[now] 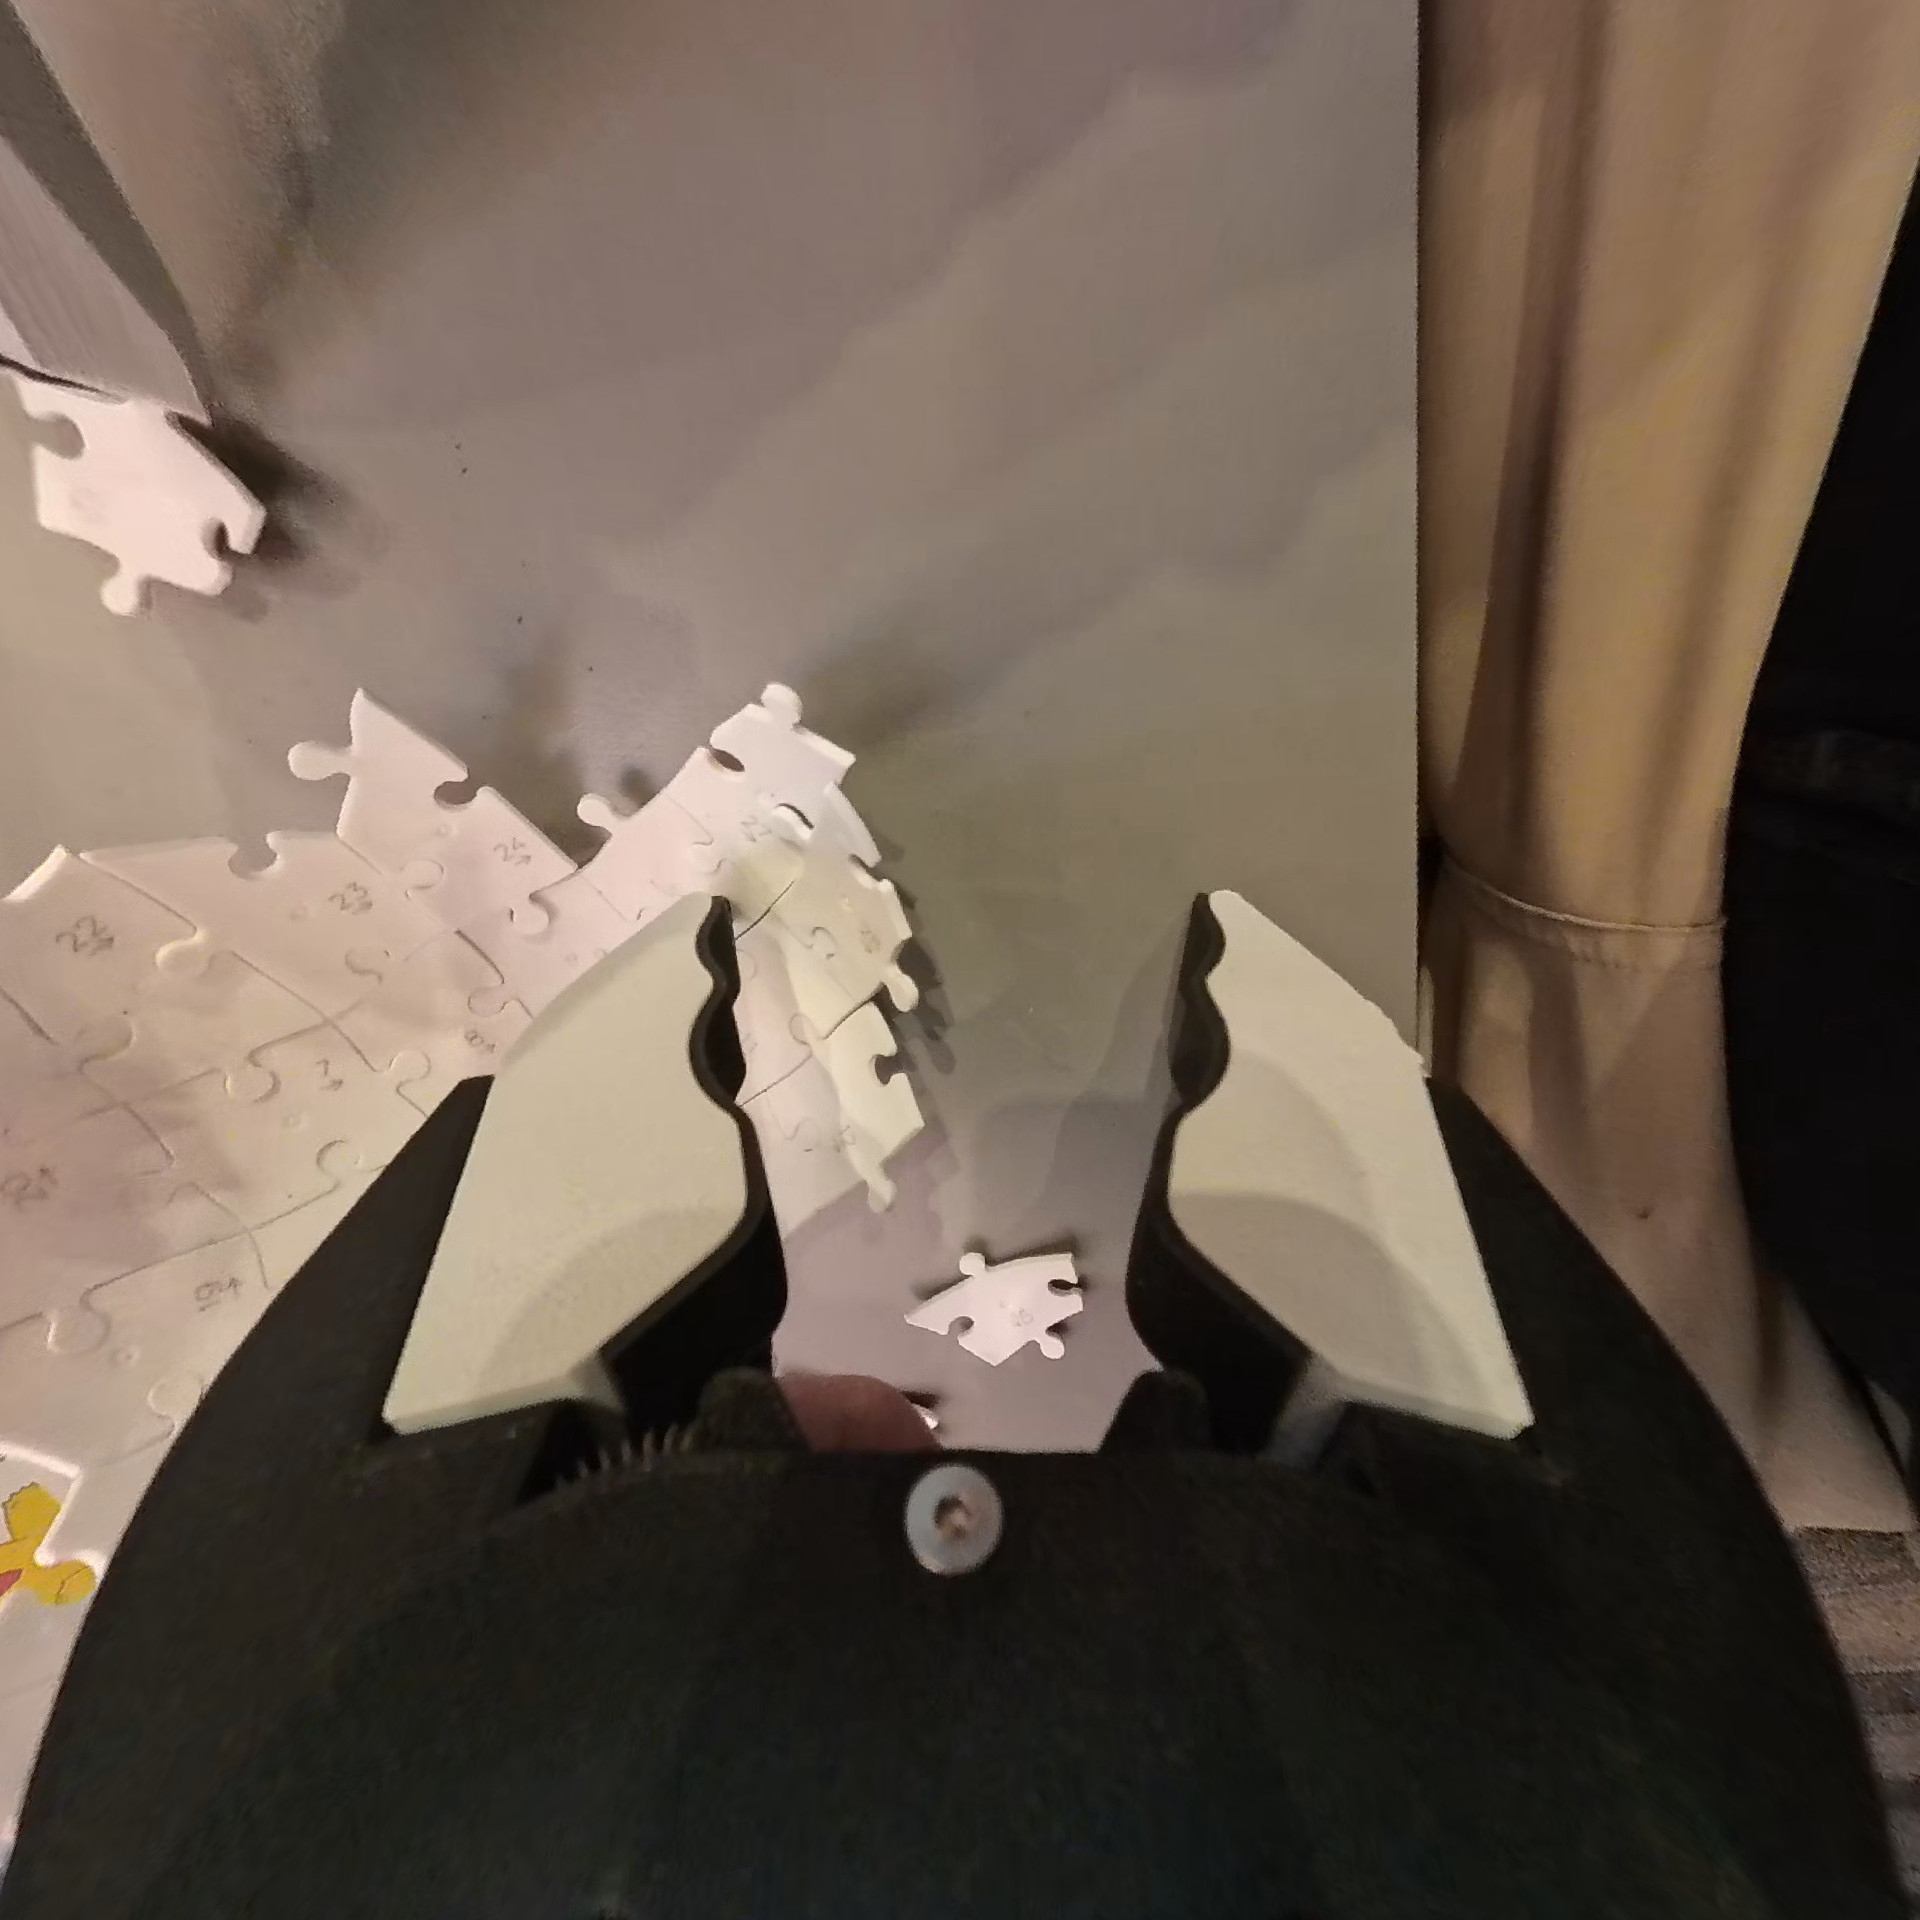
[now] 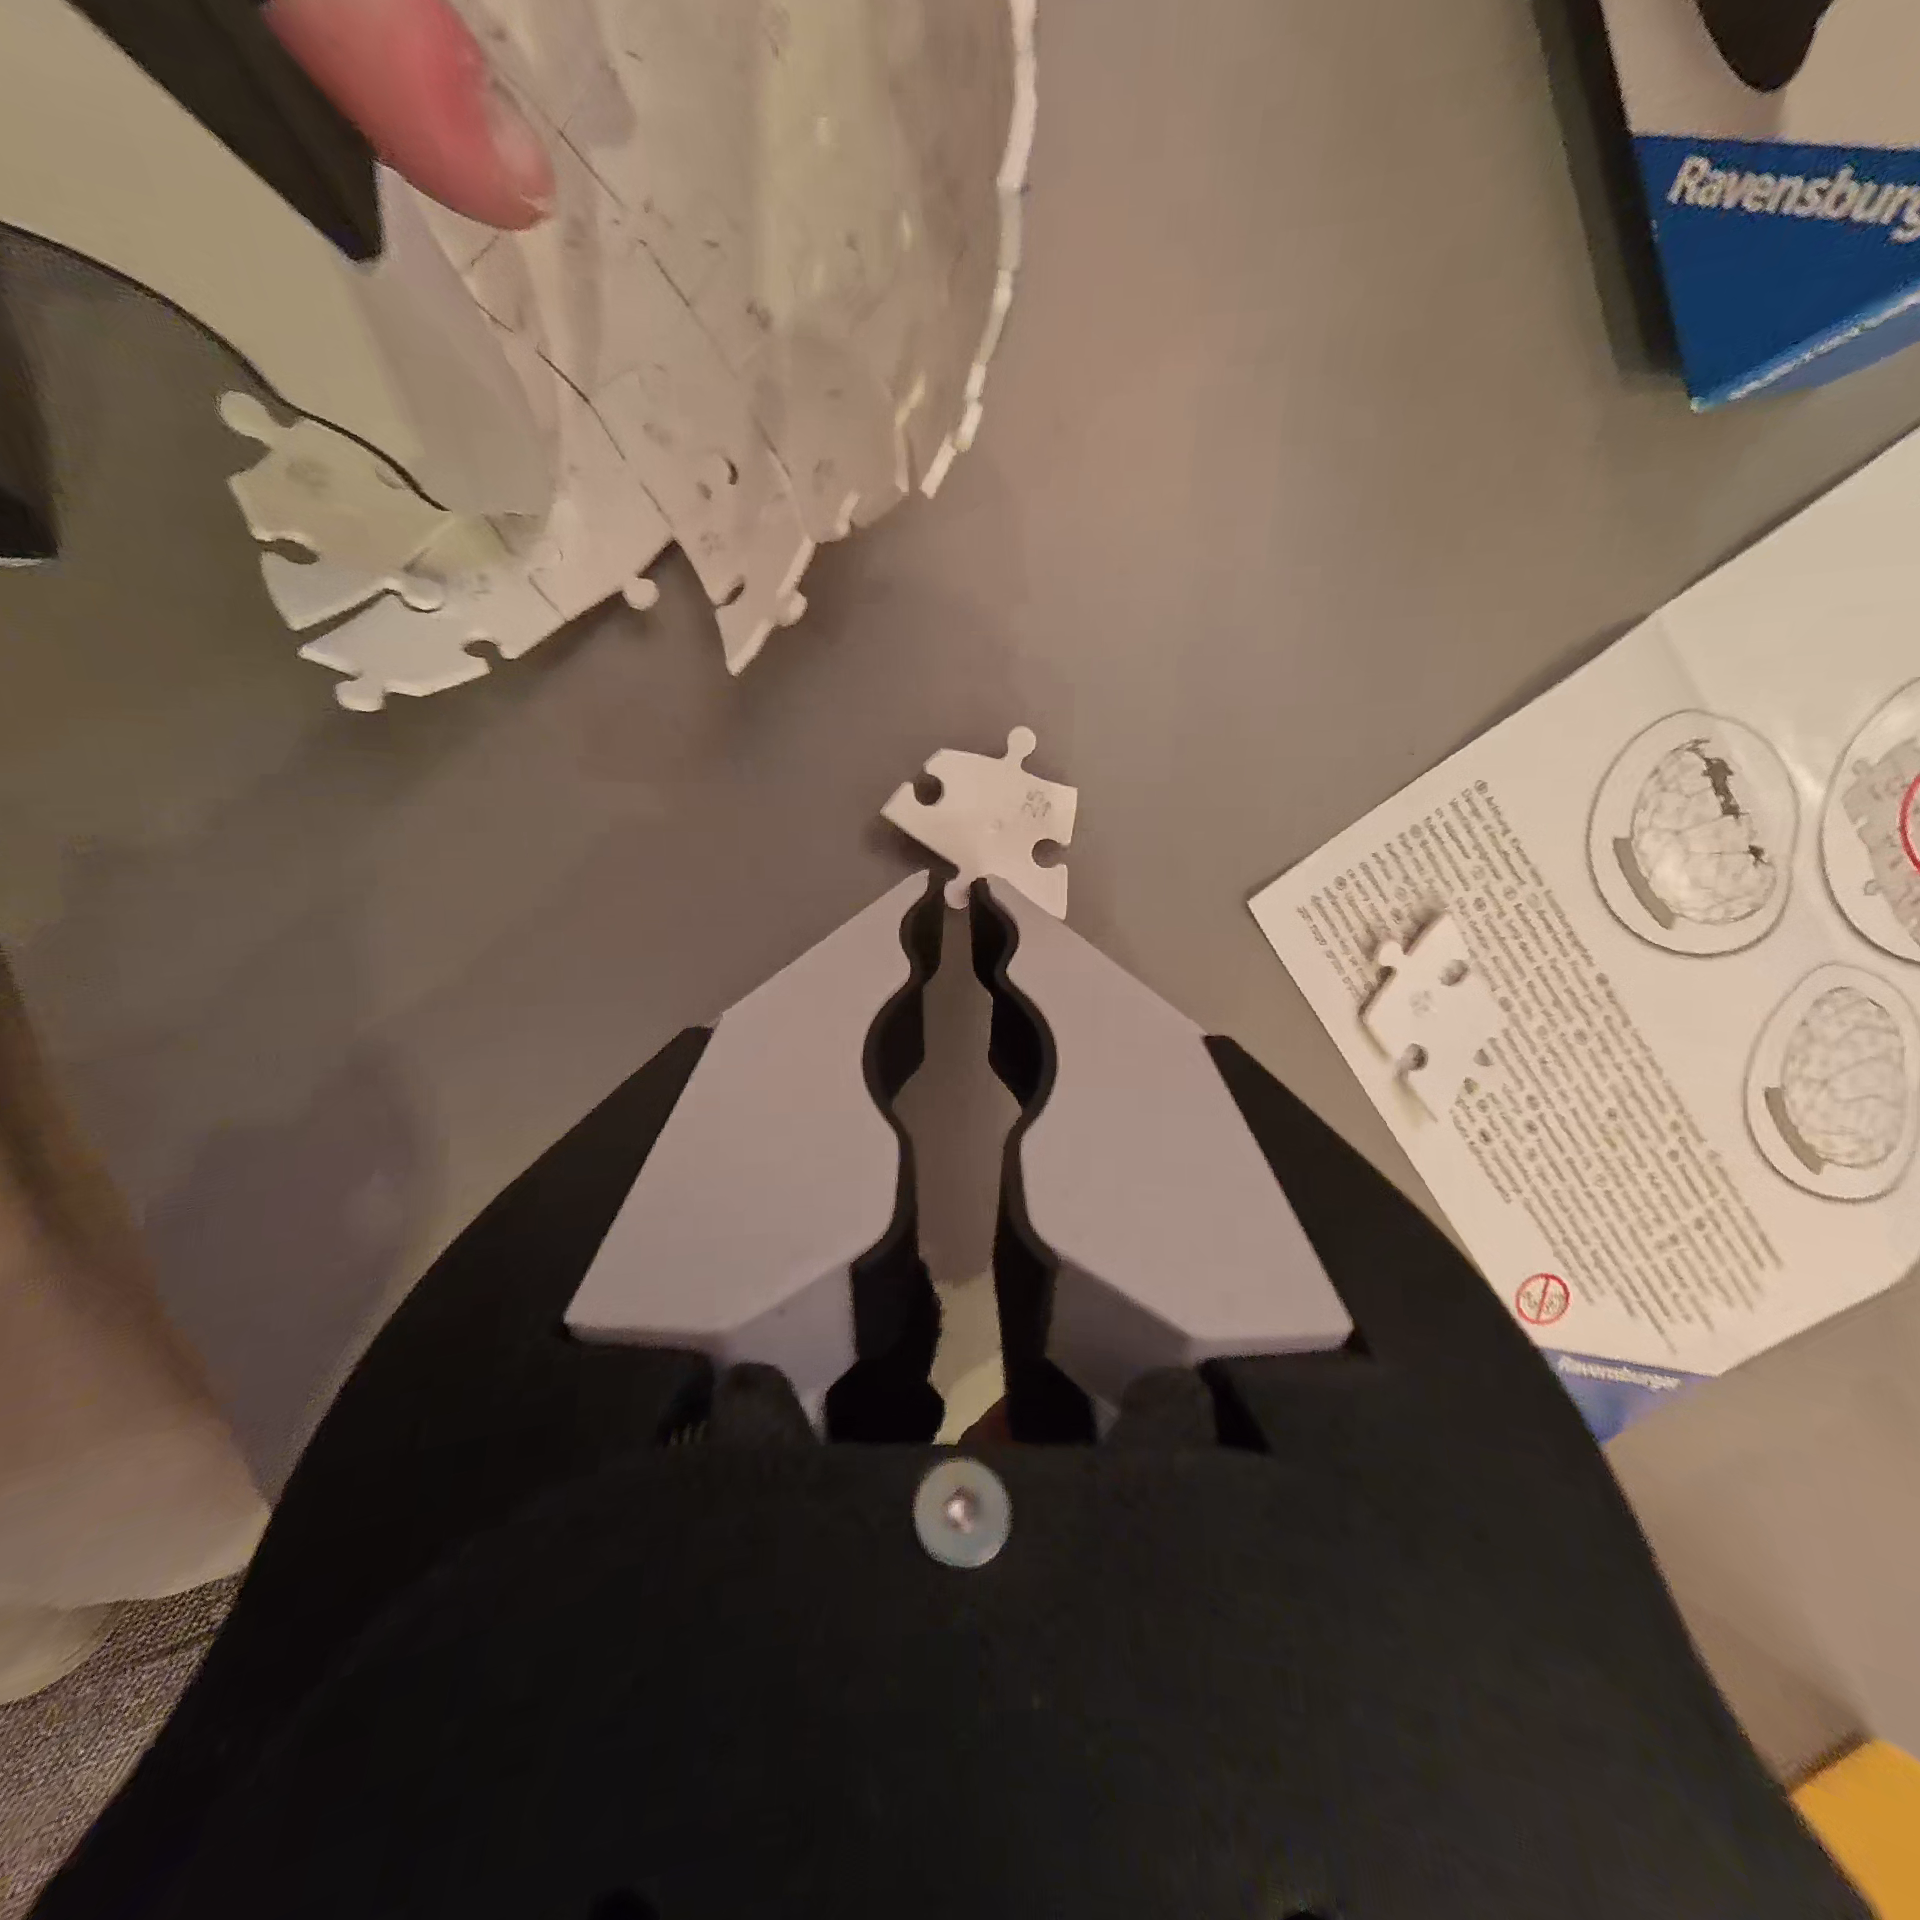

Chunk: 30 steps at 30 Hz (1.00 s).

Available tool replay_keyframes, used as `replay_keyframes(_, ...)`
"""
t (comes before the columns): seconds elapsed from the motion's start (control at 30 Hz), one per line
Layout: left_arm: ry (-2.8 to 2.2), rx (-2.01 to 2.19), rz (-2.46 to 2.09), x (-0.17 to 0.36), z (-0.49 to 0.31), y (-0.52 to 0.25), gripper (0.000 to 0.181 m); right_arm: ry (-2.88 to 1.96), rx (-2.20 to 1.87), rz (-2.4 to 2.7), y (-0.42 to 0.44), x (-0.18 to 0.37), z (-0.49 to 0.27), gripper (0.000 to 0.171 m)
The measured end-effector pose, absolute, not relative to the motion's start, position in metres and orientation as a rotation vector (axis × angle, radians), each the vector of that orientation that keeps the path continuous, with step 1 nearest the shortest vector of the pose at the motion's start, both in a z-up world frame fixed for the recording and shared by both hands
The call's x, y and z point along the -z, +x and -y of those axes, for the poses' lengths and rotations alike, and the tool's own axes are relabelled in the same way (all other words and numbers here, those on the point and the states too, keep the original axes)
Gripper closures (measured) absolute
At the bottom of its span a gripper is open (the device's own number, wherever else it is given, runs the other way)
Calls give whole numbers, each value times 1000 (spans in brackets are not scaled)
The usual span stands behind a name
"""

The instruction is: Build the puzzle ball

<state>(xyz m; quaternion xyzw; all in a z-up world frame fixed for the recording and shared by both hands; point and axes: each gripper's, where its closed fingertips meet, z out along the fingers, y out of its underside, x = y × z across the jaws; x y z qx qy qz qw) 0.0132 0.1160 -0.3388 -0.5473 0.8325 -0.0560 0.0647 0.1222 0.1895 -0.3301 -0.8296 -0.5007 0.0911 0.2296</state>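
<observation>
Pinching one tab of a thin white curved puzzle piece (image 2: 987, 821) at its tips, the right gripper (image 2: 961, 906) holds something light, stiff and easily twisted; the half-built white puzzle shell (image 1: 312, 997) sits beside the wide-open left gripper (image 1: 961, 935).

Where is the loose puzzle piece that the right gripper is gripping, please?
In the right wrist view, the loose puzzle piece sits centrally at the right gripper fingertips, below the partial ball.

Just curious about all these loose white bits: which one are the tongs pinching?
The small white puzzle piece on the grey table, nipped by its knob in the right tongs. The other loose piece lies untouched on the leaflet.
</observation>
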Motion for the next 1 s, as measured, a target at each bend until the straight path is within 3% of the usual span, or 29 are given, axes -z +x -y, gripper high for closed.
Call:
replay_keyframes(0.4,-1637,88,-2521,337,-128,7,101,-1964,-352,1772,106,293,-157,168)
replay_keyframes(1.0,-1644,80,-2434,329,-128,-15,104,-1503,-301,2292,53,283,-147,168)
